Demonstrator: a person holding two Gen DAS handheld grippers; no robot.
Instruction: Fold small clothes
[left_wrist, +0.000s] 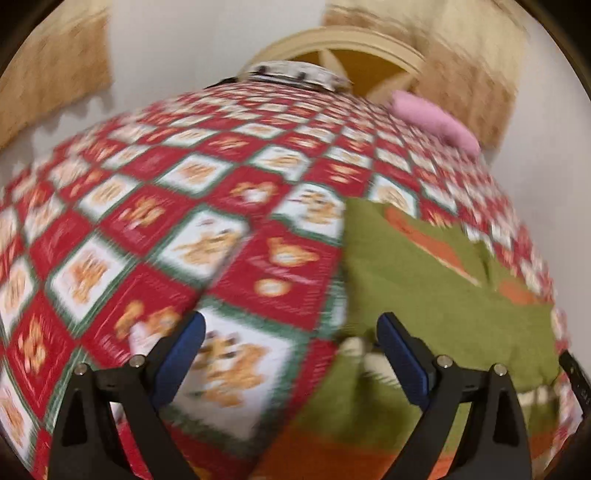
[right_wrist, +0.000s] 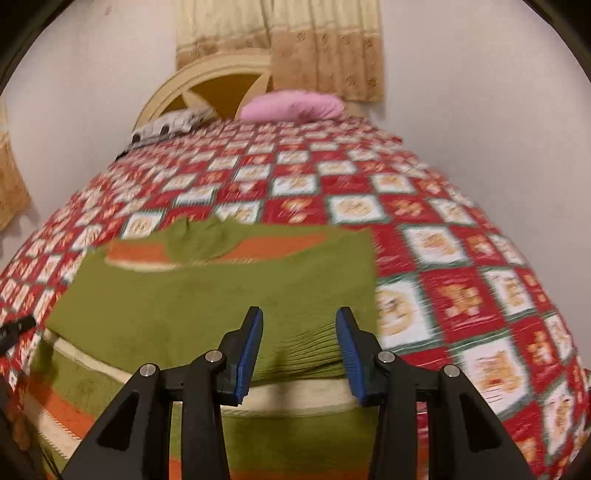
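A small green garment (right_wrist: 207, 295) with orange and cream stripes lies flat on the red checked bedspread (right_wrist: 443, 258). In the left wrist view it (left_wrist: 424, 280) lies to the right. My left gripper (left_wrist: 291, 328) is open and empty, above the garment's left edge and the bedspread. My right gripper (right_wrist: 299, 325) is open and empty, just above the garment's near right part. Both views are blurred by motion.
A pink pillow (right_wrist: 291, 105) and a white patterned pillow (right_wrist: 173, 123) lie at the head of the bed by the cream headboard (right_wrist: 207, 79). Beige curtains (right_wrist: 317, 40) hang behind. A black object (right_wrist: 14, 328) shows at the left edge.
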